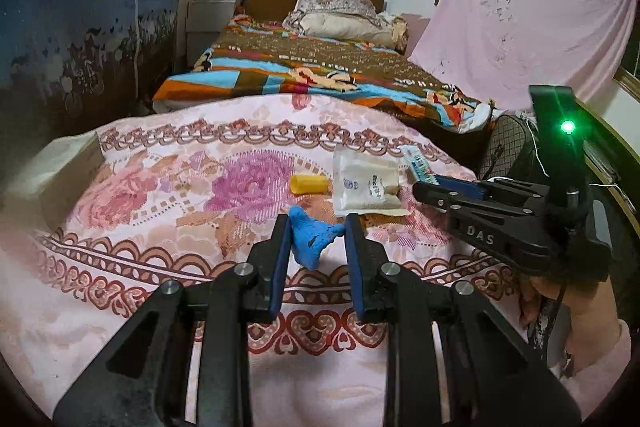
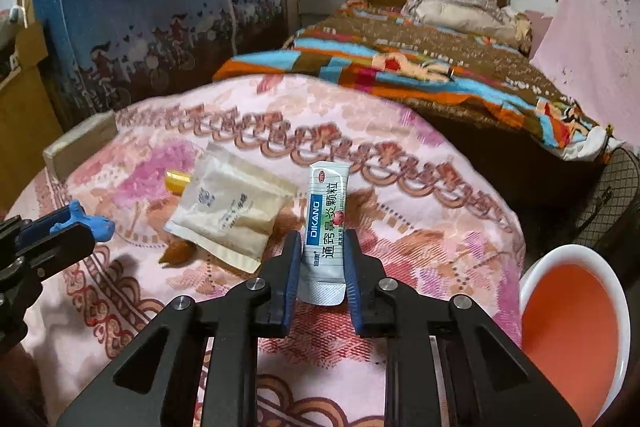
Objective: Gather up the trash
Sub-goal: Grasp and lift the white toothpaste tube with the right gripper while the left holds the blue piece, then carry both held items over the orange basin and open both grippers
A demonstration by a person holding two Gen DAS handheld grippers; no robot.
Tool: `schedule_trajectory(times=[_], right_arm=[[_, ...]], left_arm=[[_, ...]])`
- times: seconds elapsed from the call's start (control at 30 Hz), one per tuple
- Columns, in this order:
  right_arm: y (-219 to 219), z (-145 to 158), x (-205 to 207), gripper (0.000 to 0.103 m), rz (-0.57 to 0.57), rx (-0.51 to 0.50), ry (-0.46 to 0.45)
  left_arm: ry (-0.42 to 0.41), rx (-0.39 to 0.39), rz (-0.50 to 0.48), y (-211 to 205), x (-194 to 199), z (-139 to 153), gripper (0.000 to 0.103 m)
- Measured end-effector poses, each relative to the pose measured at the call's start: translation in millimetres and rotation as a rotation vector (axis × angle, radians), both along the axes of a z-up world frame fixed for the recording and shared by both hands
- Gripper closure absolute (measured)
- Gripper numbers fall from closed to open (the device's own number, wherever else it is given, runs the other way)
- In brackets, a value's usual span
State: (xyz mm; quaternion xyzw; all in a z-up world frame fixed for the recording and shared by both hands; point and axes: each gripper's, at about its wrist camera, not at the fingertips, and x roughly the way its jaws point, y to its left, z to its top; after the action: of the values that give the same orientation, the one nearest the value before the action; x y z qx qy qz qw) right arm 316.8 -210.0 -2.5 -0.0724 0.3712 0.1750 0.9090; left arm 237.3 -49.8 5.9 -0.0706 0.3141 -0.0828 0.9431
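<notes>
1. My left gripper (image 1: 316,231) is closed on a crumpled blue scrap (image 1: 310,239), held above the floral cloth (image 1: 160,187).
2. My right gripper (image 2: 322,251) clamps a DIKANG sachet (image 2: 326,227) upright.
3. A beige pouch (image 2: 232,215) and a yellow wrapper (image 1: 308,183) lie on the cloth.
4. A pink-lined bin (image 2: 568,327) sits at lower right.

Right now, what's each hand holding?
Left gripper shut on blue lump. Right gripper shut on sachet. Beige packet, yellow piece remain on cloth.
</notes>
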Motion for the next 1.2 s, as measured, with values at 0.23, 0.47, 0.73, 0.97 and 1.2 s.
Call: schedule_trajectory(times=[0.23, 0.47, 0.73, 0.97, 1.2], right_arm=[[-15.3, 29.5, -37.0, 0.084, -0.022, 0.093, -0.22], [-30.1, 51.1, -71.2, 0.084, -0.027, 0.187, -0.387], [-56.6, 71.5, -104.5, 0.084, -0.076, 0.268, -0.578], [-85.7, 86.5, -122.0, 0.083, -0.155, 0.316, -0.693], [-115.4, 89.1, -124.6, 0.083, -0.238, 0.339, -0.7]], left_arm=[[-0.116, 0.028, 0.006, -5.6, -18.1, 14.4, 0.092], [-0.3, 0.112, -0.011, -24.1, -44.1, 36.6, 0.092], [-0.441, 0.118, -0.058, -46.9, -62.8, 59.6, 0.092], [-0.515, 0.118, -0.131, -71.7, -68.0, 76.1, 0.092], [-0.539, 0.13, -0.227, -101.8, -66.5, 80.1, 0.092]])
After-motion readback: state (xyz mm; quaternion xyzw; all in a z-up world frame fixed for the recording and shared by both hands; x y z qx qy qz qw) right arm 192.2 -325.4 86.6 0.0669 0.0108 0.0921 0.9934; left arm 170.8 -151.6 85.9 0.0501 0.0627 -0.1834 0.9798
